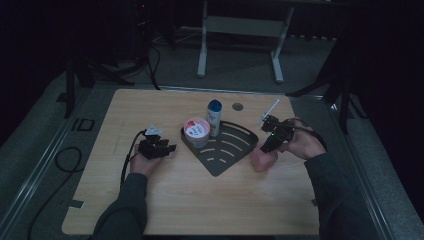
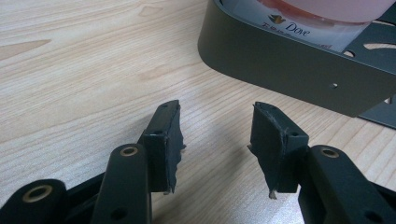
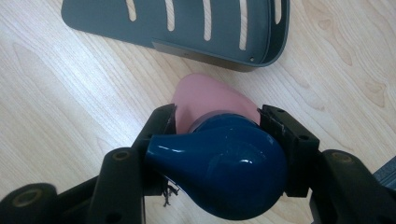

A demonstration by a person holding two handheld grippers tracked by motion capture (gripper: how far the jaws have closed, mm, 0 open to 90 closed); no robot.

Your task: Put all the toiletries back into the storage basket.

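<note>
A dark grey slotted corner caddy (image 1: 235,150) lies mid-table. In its back corner stand a pink Dove tub (image 1: 196,131) with a red-and-white lid and a pale bottle (image 1: 214,117) with a blue cap. My right gripper (image 1: 266,148) is just off the caddy's right edge, shut on a pink bottle (image 1: 261,161). In the right gripper view the gripper (image 3: 217,119) clamps that bottle's dark blue cap (image 3: 224,172), and the pink body (image 3: 210,100) points at the table near the caddy (image 3: 187,28). My left gripper (image 1: 171,148) is open and holds nothing. In its own view it (image 2: 217,128) hovers low beside the caddy wall (image 2: 280,65) and the tub (image 2: 299,23).
A round cable hole (image 1: 237,106) sits near the table's back edge. Behind the table stands a grey desk frame (image 1: 240,30). Dark stands flank the table at both back corners. A black cable (image 1: 65,160) loops on the floor at the left. Bare wood spreads along the table's front.
</note>
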